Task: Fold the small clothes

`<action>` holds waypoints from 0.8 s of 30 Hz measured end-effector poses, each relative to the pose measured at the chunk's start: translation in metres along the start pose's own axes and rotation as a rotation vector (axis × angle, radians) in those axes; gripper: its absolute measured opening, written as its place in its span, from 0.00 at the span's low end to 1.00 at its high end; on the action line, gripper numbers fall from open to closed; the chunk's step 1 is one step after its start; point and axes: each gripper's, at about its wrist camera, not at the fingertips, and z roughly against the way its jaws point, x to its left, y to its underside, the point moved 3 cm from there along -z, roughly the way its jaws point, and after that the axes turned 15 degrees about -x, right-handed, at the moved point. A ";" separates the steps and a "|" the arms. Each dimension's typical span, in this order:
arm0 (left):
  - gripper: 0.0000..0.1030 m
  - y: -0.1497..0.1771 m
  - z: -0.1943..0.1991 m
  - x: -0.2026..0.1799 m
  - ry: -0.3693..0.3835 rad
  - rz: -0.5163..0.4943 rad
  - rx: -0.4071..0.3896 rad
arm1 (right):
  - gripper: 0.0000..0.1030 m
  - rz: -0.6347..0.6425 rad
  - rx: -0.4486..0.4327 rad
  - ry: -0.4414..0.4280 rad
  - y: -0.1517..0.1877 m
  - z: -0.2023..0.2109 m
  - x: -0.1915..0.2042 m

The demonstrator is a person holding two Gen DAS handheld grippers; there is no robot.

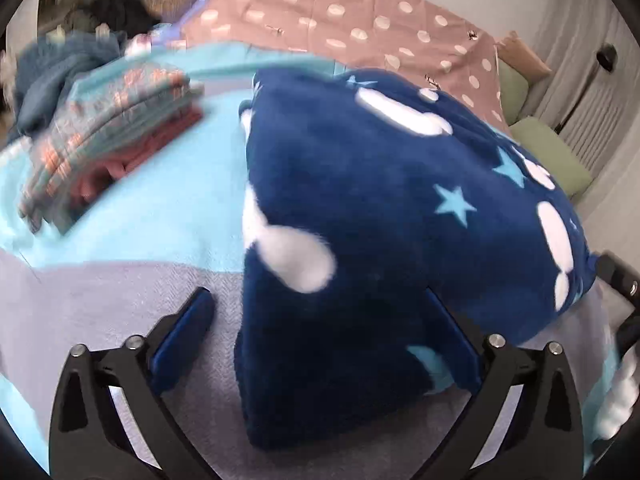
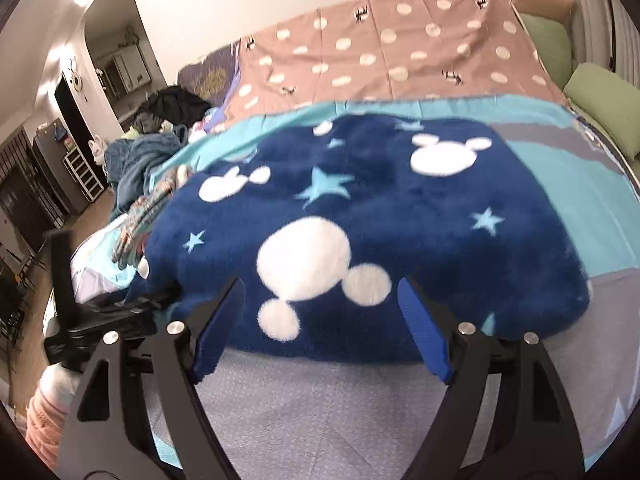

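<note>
A dark blue fleece garment point(image 1: 360, 184) with white mouse-head shapes and light blue stars lies on the bed, folded into a thick bundle; it also fills the right wrist view point(image 2: 380, 208). My left gripper point(image 1: 320, 312) is open, its jaws wide apart around the garment's near corner, the right finger point(image 1: 452, 340) partly under the cloth. My right gripper point(image 2: 320, 312) is open and empty, just in front of the garment's near edge. The left gripper also shows at the left of the right wrist view point(image 2: 100, 320).
A stack of folded patterned clothes point(image 1: 108, 136) sits to the left on the light blue and grey blanket point(image 1: 160, 208). A pile of unfolded clothes point(image 2: 140, 160) lies at the far left. A pink dotted sheet point(image 2: 380, 48) covers the far bed. Green cushions point(image 2: 600, 104) lie at right.
</note>
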 end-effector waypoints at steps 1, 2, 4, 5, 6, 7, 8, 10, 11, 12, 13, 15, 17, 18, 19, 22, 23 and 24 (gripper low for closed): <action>0.99 -0.002 0.002 0.001 0.006 0.009 -0.002 | 0.78 0.006 0.004 0.009 0.002 0.000 0.002; 0.99 0.000 0.001 0.002 0.007 0.009 0.003 | 0.78 0.018 0.001 0.015 0.003 0.000 0.004; 0.99 0.001 0.001 -0.001 -0.006 -0.011 -0.004 | 0.78 0.052 -0.012 0.033 0.002 0.000 0.007; 0.99 0.001 0.001 -0.002 -0.013 -0.018 -0.004 | 0.78 0.065 -0.023 0.043 0.001 0.000 0.009; 0.99 0.001 0.001 -0.002 -0.014 -0.019 -0.004 | 0.78 0.066 -0.029 0.044 0.000 0.001 0.010; 0.99 0.001 0.001 -0.002 -0.011 -0.016 -0.005 | 0.78 0.062 -0.031 0.042 -0.001 0.000 0.010; 0.99 0.002 0.002 -0.001 -0.009 -0.013 -0.005 | 0.78 0.059 -0.032 0.039 -0.002 -0.001 0.010; 0.99 0.002 0.002 -0.001 -0.007 -0.012 -0.005 | 0.78 0.058 -0.033 0.040 -0.003 -0.002 0.011; 0.99 0.002 0.002 0.000 -0.007 -0.012 -0.005 | 0.78 0.062 -0.034 0.040 -0.003 -0.002 0.011; 0.99 0.002 0.002 0.000 -0.008 -0.012 -0.005 | 0.78 0.067 -0.035 0.041 -0.003 -0.002 0.012; 0.99 0.002 0.002 0.000 -0.008 -0.011 -0.005 | 0.78 0.070 -0.039 0.043 -0.004 -0.002 0.013; 0.99 0.002 0.002 -0.001 -0.008 -0.011 -0.005 | 0.78 0.071 -0.044 0.042 -0.006 -0.003 0.014; 0.99 0.002 0.002 -0.001 -0.008 -0.012 -0.006 | 0.78 0.068 -0.050 0.040 -0.007 -0.004 0.014; 0.99 0.002 0.002 -0.001 -0.008 -0.012 -0.005 | 0.78 0.067 -0.052 0.040 -0.007 -0.005 0.013; 0.99 0.002 0.002 -0.001 -0.007 -0.011 -0.005 | 0.78 0.070 -0.047 0.042 -0.006 -0.008 0.013; 0.99 0.002 0.002 -0.002 -0.006 -0.010 -0.005 | 0.77 0.079 0.093 0.052 0.012 -0.033 0.006; 0.99 0.001 0.001 -0.001 -0.006 -0.011 -0.004 | 0.78 0.054 0.217 0.047 0.031 -0.053 -0.003; 0.99 0.001 0.001 -0.002 -0.008 -0.014 -0.005 | 0.78 0.049 0.197 0.030 0.039 -0.058 -0.009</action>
